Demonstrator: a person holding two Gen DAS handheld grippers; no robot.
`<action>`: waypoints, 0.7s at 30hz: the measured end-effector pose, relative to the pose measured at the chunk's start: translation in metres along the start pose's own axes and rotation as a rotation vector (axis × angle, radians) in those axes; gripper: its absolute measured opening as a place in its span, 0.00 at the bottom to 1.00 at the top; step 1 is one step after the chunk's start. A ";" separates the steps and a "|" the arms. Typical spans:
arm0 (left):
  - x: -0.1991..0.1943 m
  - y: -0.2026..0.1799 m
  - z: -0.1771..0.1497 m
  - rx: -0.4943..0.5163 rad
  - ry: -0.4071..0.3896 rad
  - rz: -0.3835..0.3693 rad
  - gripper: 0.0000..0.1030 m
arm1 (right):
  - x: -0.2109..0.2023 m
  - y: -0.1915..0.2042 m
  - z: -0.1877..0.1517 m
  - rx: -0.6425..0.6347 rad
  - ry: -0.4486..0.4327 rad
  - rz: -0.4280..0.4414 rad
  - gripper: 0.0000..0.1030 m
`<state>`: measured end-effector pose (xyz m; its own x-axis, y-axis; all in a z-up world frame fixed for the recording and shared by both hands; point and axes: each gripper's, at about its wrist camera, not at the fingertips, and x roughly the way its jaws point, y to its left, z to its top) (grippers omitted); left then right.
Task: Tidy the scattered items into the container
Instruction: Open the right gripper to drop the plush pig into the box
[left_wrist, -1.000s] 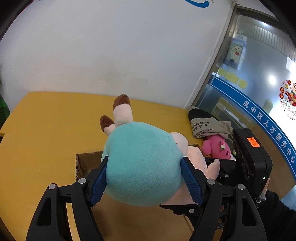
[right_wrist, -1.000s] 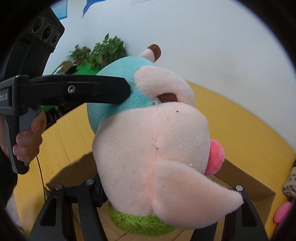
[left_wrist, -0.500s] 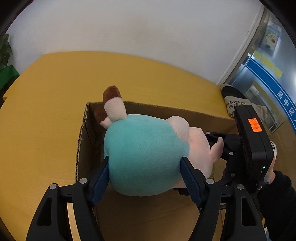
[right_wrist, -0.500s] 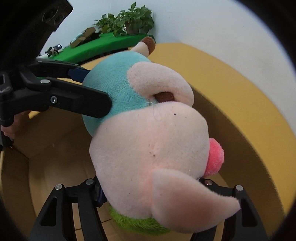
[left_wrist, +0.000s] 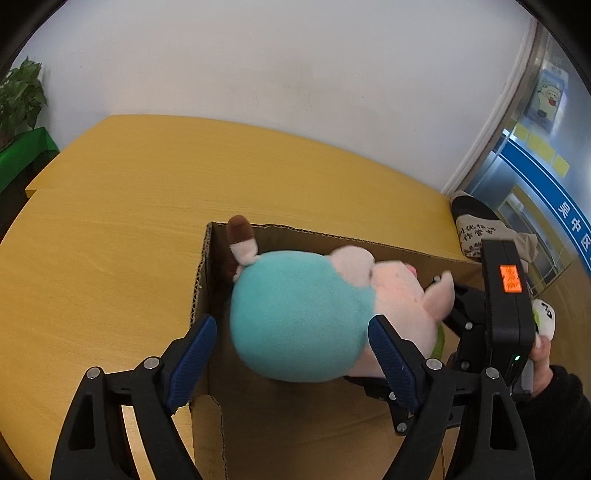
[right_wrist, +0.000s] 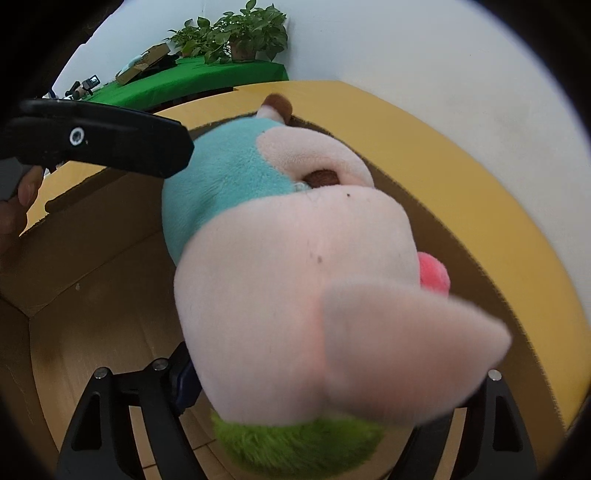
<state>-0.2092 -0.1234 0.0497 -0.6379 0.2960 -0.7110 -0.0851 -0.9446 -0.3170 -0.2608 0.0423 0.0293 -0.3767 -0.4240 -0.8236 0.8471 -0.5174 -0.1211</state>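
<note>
A teal and pink plush pig (left_wrist: 306, 317) with brown feet hangs inside the open cardboard box (left_wrist: 207, 266) on the yellow table. My left gripper (left_wrist: 291, 354) is open; its blue pads (left_wrist: 192, 354) stand apart from the teal body on both sides. In the right wrist view the plush (right_wrist: 295, 258) fills the frame. My right gripper (right_wrist: 314, 413) is shut on its pink and green end, with its fingertips hidden behind the plush.
The yellow table (left_wrist: 110, 229) surrounds the box. A folded beige and black cloth item (left_wrist: 476, 225) lies at the table's far right edge. A green-covered table with potted plants (right_wrist: 221, 74) stands beyond. A white wall is behind.
The plush came down from above the box into it. My left gripper opened and let go of the teal body. The right gripper kept its hold.
</note>
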 end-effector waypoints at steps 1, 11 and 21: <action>0.003 -0.001 -0.001 0.010 0.013 0.003 0.85 | -0.003 -0.001 0.001 -0.001 -0.002 -0.006 0.80; 0.034 -0.010 -0.003 0.009 0.140 0.044 0.75 | -0.001 0.001 -0.008 0.007 0.032 -0.018 0.80; 0.034 -0.022 0.001 0.007 0.108 0.056 0.77 | -0.071 -0.044 -0.059 0.169 -0.053 -0.006 0.80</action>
<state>-0.2298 -0.0926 0.0338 -0.5553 0.2556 -0.7914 -0.0570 -0.9610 -0.2704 -0.2491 0.1387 0.0606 -0.4041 -0.4566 -0.7926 0.7715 -0.6357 -0.0272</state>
